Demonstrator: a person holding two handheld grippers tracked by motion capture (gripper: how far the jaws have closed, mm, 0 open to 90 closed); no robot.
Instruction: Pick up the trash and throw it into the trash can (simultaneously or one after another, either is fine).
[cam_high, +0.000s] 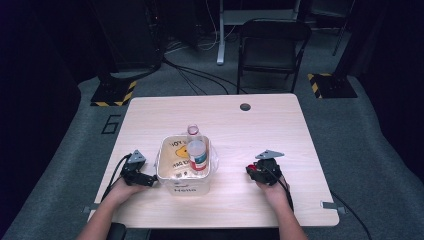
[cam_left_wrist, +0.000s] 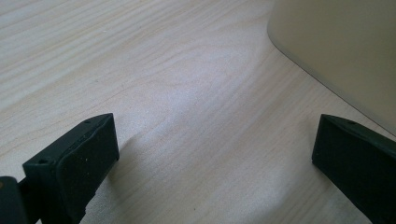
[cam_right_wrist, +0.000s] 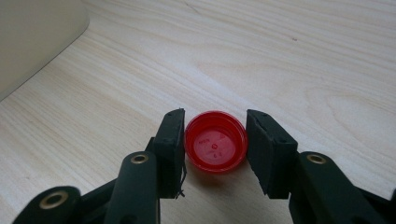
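A pale rectangular wooden table (cam_high: 260, 130) with a dark round cable hole near its far edge is seen from above. Near its front left, a cream-white square plastic tub (cam_high: 183, 184) is placed, lined with a clear bag that carries a yellow printed picture. Inside the tub, a clear plastic bottle (cam_high: 196, 150) with a red, white and blue label is stood upright, its neck uncapped.

The left gripper (cam_high: 138, 172) is held in the person's left hand (cam_high: 121, 189) just beside the tub's left wall. In the left gripper view, its jaws are spread wide over bare wood with nothing between them, and the tub's wall (cam_left_wrist: 341, 51) is seen close by the right-hand jaw.

The right gripper (cam_high: 257, 172) is held in the person's right hand (cam_high: 272, 189), well apart from the tub on its right. In the right gripper view, a small red round plastic bottle cap (cam_right_wrist: 215, 141) is seen lying on the table with its hollow side up, set between the two jaws (cam_right_wrist: 214, 140). The left-hand jaw is touching the cap's rim or nearly so, while a narrow gap is left at the right-hand jaw, so the cap is bracketed but not clamped. A corner of the tub (cam_right_wrist: 37, 37) is seen at the upper left of that view.
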